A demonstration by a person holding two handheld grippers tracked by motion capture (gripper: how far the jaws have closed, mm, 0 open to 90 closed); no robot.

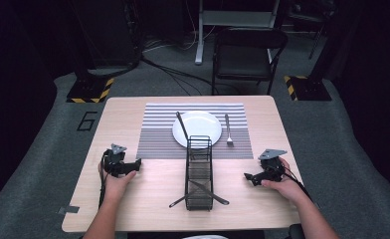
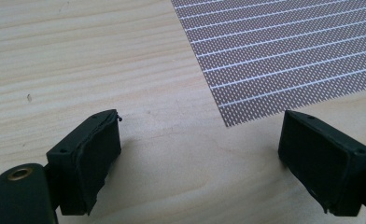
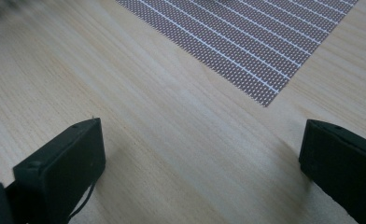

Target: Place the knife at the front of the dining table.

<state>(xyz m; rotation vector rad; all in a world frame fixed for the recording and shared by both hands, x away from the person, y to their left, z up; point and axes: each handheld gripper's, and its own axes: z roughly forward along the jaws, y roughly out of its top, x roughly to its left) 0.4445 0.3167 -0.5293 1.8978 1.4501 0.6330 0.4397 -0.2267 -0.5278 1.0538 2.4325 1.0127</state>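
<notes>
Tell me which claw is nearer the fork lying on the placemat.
Right. The right claw sits just below and right of the fork; the left claw is far across the table, beyond the wire basket.

Bright light is falling from above on the table [image 1: 133, 209], while the room behind is sinking into near-black. In the right gripper view the top left corner is smearing into blur, and soft shadows are pooling beside the black jaws. The high view is looking slightly soft, without glare.
</notes>
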